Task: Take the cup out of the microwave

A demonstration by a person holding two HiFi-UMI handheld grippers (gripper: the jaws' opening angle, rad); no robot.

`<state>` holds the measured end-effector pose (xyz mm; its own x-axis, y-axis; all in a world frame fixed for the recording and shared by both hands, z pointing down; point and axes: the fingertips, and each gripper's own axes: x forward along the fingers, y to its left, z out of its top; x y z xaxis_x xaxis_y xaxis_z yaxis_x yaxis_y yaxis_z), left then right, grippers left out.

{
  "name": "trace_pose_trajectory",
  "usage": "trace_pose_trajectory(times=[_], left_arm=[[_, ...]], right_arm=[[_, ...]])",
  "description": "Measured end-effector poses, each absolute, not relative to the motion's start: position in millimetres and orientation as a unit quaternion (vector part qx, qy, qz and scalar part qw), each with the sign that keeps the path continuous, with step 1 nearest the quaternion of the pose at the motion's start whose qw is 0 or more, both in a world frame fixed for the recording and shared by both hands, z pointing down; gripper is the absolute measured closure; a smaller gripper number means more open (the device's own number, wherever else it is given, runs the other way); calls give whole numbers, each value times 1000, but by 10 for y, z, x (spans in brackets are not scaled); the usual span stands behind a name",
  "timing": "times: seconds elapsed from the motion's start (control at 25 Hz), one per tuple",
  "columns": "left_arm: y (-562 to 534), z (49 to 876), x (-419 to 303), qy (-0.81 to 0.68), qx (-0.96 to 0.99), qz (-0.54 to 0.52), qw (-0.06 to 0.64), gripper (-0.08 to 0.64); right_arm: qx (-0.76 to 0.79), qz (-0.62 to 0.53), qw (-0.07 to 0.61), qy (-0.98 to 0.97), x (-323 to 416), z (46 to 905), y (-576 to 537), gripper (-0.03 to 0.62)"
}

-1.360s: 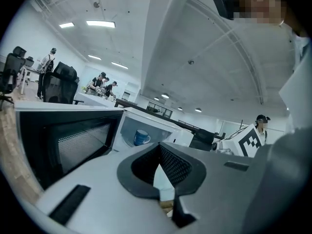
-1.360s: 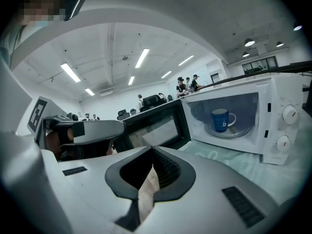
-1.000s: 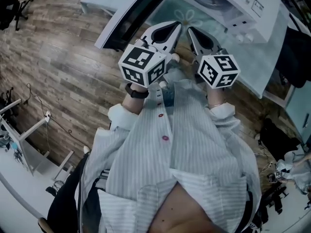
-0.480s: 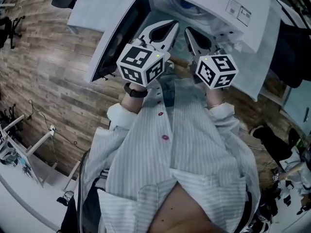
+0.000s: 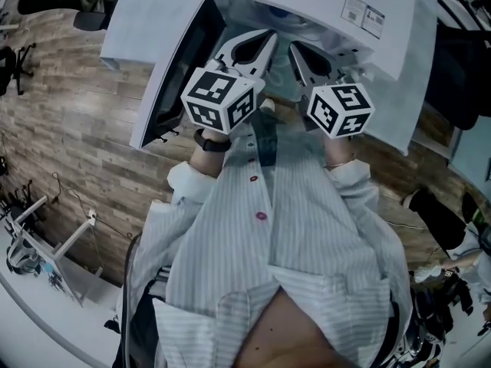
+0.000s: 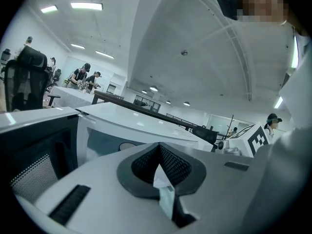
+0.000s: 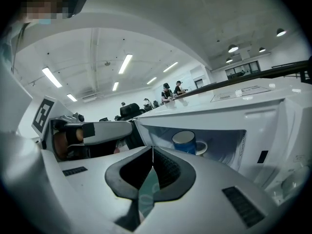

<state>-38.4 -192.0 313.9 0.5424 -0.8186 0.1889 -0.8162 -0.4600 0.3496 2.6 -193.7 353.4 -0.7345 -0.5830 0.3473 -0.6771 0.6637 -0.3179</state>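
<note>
- Cup point(image 7: 185, 141): blue outside, pale inside, upright on the floor of the open microwave point(image 7: 253, 112) cavity, toward the left of the opening in the right gripper view. A pale loop at its right side is probably its handle, though the view is too small to be sure. Nothing touches the cup.
- Microwave: a white box with a label on its top panel. Its door point(image 5: 165, 60) is swung wide to the person's left, with the dark window facing inward.
- Right tongs point(image 7: 152, 151): the two jaws are pressed together at the tips with nothing between them. They are held just in front of the cavity mouth, short of the cup and pointing slightly downward.
- Left tongs point(image 6: 158, 149): the jaws likewise meet at the tips and carry nothing. They are aimed at the opening, between the door and the right tongs.
- Head view: both tongs lie side by side, close but apart, before the microwave front, each with its marker cube point(image 5: 222, 98) toward the person.
- Tabletop point(image 5: 420, 90): a pale surface showing beneath the microwave's right end.
- Surroundings: a striped shirt point(image 5: 291, 244) fills the lower head view; wood-plank floor point(image 5: 77, 136) lies to the left.
</note>
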Motion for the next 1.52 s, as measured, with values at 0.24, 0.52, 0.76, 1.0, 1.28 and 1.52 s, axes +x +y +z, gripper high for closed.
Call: trace_pose_trajectory(times=[0.24, 0.52, 0.76, 1.0, 1.28, 1.52], left_arm=[[-1969, 3165, -363, -464, 861, 4, 209, 552], [-2016, 3209, -351, -447, 868, 14, 216, 552], [-2037, 3260, -359, -438, 871, 17, 222, 552], [-2046, 3307, -348, -435, 872, 21, 223, 552], [-2049, 3384, -384, -441, 868, 23, 228, 552], [-2044, 3503, -409, -448, 863, 26, 231, 552]], right_arm=[[363, 223, 107, -898, 63, 3541, -1987, 557], [383, 230, 107, -888, 65, 3532, -2013, 557], [393, 232, 103, -883, 57, 3549, -2037, 558], [401, 236, 102, -879, 55, 3590, -2059, 557], [409, 251, 98, -872, 75, 3696, -2079, 557], [411, 261, 96, -868, 73, 3826, -2088, 557]])
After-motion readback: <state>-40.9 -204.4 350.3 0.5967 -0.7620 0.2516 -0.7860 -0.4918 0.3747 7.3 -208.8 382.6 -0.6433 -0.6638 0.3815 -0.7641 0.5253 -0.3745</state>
